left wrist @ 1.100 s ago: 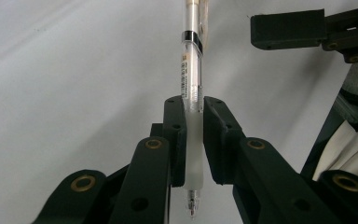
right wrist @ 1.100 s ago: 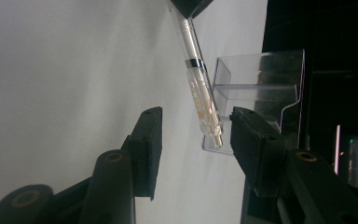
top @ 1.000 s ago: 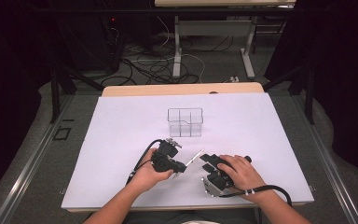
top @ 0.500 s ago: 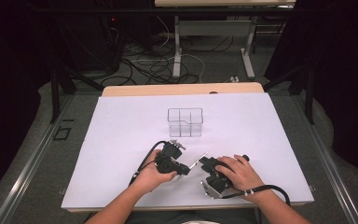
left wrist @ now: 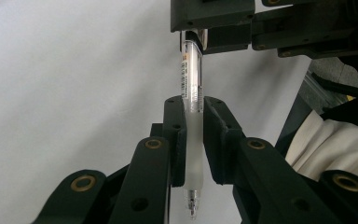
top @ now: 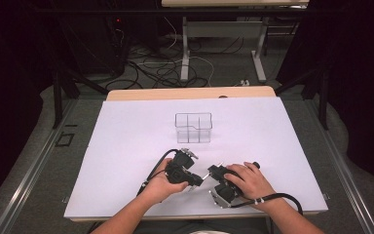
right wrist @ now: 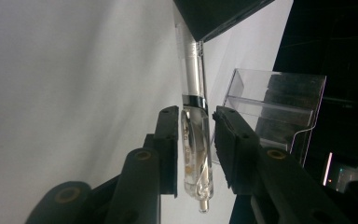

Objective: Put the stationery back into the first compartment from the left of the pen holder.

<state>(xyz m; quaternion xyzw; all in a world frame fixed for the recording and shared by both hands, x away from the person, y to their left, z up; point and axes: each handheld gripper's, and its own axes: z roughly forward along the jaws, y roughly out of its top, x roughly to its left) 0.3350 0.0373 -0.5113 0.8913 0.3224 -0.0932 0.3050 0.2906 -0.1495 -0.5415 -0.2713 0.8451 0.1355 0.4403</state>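
Note:
A clear pen (left wrist: pixel 192 79) with a frosted grip hangs between my two grippers, low over the white table sheet (top: pixel 126 146) near its front edge. My left gripper (left wrist: pixel 194 105) is shut on the frosted grip, and the pen's tip pokes out below the pads. My right gripper (right wrist: pixel 196 112) has just been closing its jaws and now pinches the pen's clip end (right wrist: pixel 196 154). In the high view the left gripper (top: pixel 194 178) and right gripper (top: pixel 212 174) point at each other, almost touching.
A clear plastic organiser box (top: pixel 193 127) with compartments stands upright mid-table, beyond both hands; it also rises behind the pen in the right gripper view as the box (right wrist: pixel 279 102). Cables trail from both grippers toward the front edge. Dark floor with cables lies past the table.
The left hand has drifted slightly right, bringing the pen in line with the right gripper. The right gripper's jaws have closed onto the pen's other end.

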